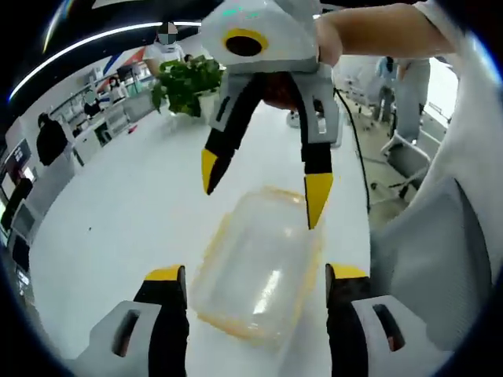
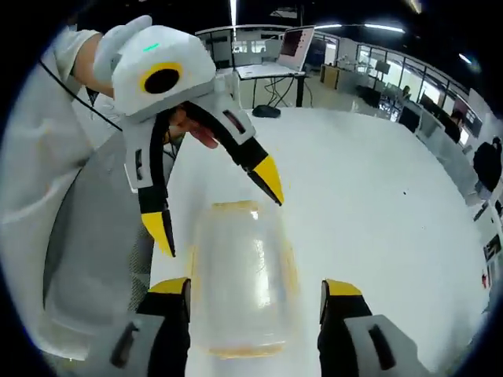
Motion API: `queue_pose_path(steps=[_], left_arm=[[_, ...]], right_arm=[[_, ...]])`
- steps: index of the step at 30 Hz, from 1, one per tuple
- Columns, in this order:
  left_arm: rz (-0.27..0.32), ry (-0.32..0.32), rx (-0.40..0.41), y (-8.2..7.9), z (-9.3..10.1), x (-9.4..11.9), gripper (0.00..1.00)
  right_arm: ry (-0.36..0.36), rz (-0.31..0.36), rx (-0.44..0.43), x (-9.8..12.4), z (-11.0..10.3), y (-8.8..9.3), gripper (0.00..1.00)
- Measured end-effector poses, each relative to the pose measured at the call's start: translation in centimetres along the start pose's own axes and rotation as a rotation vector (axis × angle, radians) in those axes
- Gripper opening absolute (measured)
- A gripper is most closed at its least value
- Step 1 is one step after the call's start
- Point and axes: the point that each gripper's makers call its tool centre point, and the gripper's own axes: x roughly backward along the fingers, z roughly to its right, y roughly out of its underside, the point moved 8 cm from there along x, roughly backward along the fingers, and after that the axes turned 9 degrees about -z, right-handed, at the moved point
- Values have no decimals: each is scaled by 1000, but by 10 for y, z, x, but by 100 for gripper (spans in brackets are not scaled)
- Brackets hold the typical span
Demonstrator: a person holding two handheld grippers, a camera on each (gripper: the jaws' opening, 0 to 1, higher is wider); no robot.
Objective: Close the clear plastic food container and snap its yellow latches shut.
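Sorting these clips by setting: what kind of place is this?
Probably an open-plan office or lab: a long white table, an open laptop on a far desk, a grey office chair and a potted green plant.

The clear plastic food container with yellow trim (image 1: 255, 271) is blurred in both views, so its yellow latches cannot be made out, nor whether they are snapped. Its near end in the right gripper view (image 2: 240, 275) melts into the white counter (image 2: 377, 204).
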Motion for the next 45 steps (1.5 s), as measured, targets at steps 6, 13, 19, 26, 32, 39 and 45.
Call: queue_pose_path(steps=[6,13,19,26,32,39,45], left_arm=[[35,22,9,8,-2,6,77],[65,51,42,18,0,7,90],[66,54,67,29,0,2,99],[64,21,61,40,-1,-6,93],[72,15,36,44,0,-12,87],[67,7,39,47,-1,-15,82],[62,-6,39,46,-6,-20,78]], right_arm=[[78,118,-13,4,-15,11,76],[108,157,-43,-2,-31,28,96],[126,181,-85,-3,-34,39,99],[152,169,-98,-12,-37,51,99],[181,141,-109,-16,-35,62,92],[192,155,-118,-18,-32,63,85],[205,159,-122,-20,-28,62,81]])
